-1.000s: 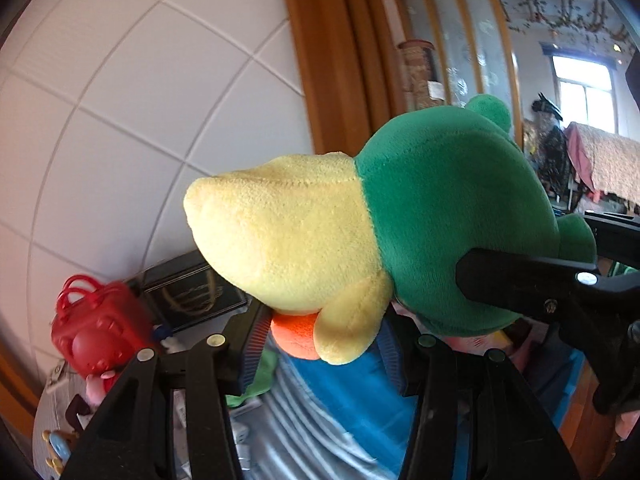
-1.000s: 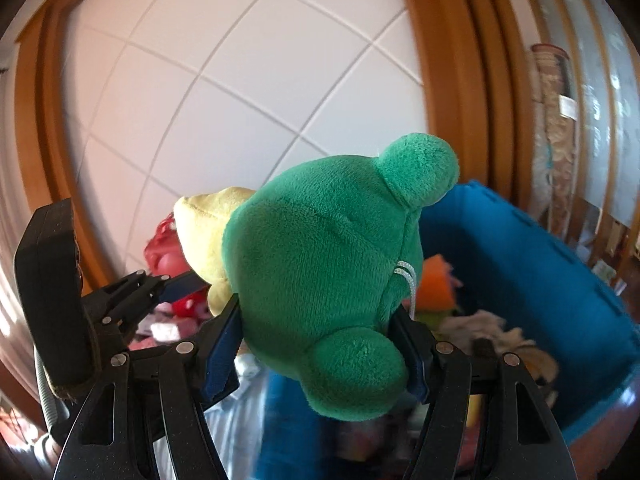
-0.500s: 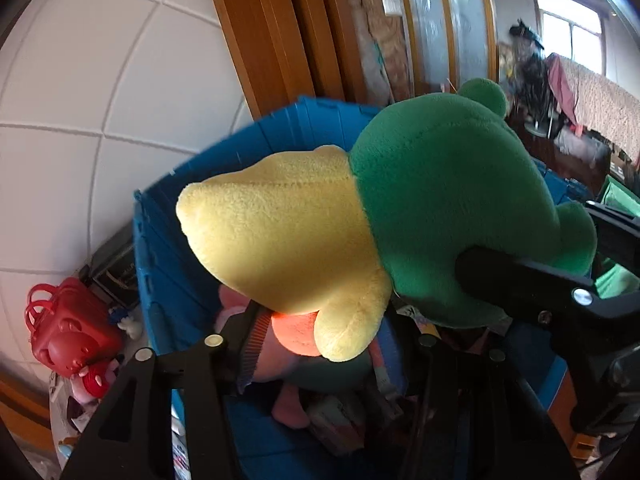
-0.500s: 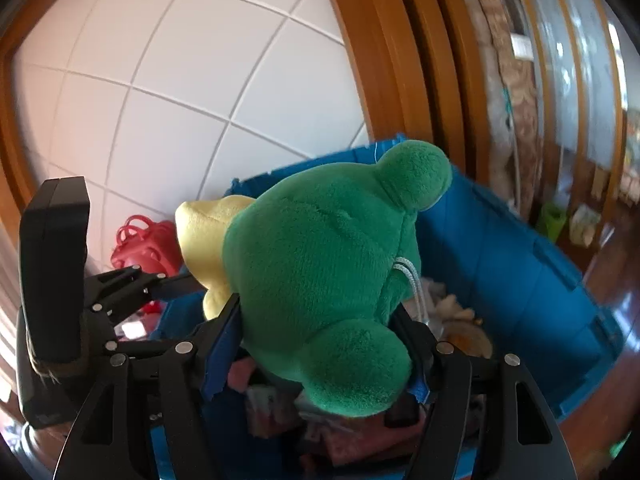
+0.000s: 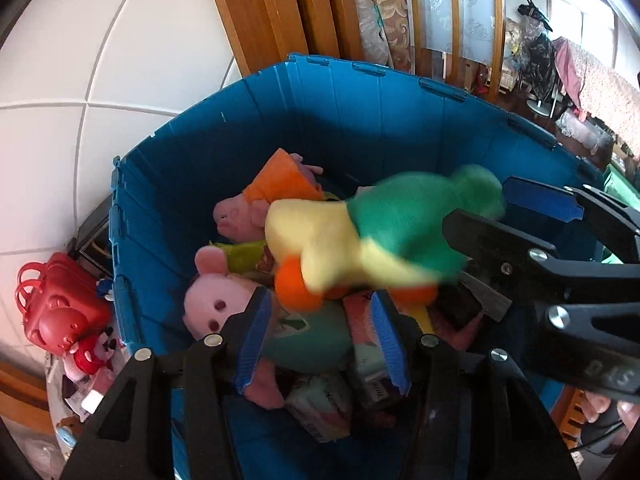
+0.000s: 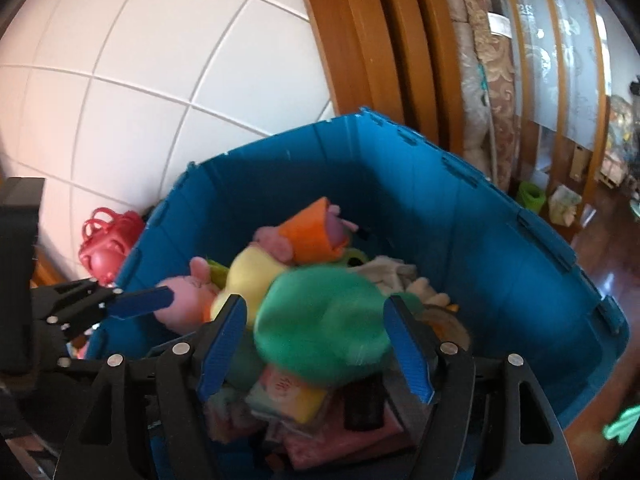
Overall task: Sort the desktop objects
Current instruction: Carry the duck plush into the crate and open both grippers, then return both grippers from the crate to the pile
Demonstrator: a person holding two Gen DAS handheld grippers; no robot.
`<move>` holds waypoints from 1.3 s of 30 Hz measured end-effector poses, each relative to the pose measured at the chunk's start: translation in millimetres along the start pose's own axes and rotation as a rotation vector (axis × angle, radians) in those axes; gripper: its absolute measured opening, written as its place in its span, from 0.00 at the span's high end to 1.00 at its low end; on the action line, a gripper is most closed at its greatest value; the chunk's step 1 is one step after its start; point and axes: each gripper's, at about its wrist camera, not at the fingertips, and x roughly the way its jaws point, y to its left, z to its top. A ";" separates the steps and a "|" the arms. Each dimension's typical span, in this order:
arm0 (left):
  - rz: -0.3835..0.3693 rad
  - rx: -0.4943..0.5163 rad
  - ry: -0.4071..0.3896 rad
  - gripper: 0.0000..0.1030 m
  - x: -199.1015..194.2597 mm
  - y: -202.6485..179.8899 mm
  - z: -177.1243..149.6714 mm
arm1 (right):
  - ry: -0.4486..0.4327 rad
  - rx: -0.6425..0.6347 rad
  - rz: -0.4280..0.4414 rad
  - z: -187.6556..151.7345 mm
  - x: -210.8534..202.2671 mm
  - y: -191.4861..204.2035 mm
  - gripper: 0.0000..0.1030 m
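Right gripper (image 6: 316,344): jaws opening, pads clear of green-and-yellow plush toy (image 6: 320,328), which shows blurred between them, likely dropping. Left gripper (image 5: 320,336): jaws apart, nothing pinched; toy's orange foot just beyond its pads. Both grippers tilt down over blue storage bin (image 5: 400,120) so toy falls onto pile inside. Toy sits above pink pig plush (image 5: 216,300), orange-dressed pig plush (image 5: 276,196), small boxes. Red toy case (image 5: 56,304) outside bin, left, by tiled wall.
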 end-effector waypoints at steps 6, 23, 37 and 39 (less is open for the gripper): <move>0.007 -0.033 -0.042 0.50 -12.5 3.3 -7.4 | -0.005 -0.010 -0.037 -3.8 -3.7 -0.9 0.20; 0.071 -0.088 -0.181 0.30 -43.1 13.9 -22.2 | -0.083 -0.031 -0.109 -3.2 -31.6 11.4 0.00; 0.194 -0.229 -0.355 0.30 -97.8 61.7 -75.2 | -0.165 -0.166 -0.056 -4.9 -58.4 78.0 0.00; 0.231 -0.260 -0.368 0.30 -105.3 75.5 -89.1 | -0.179 -0.193 -0.017 -6.9 -60.8 97.5 0.00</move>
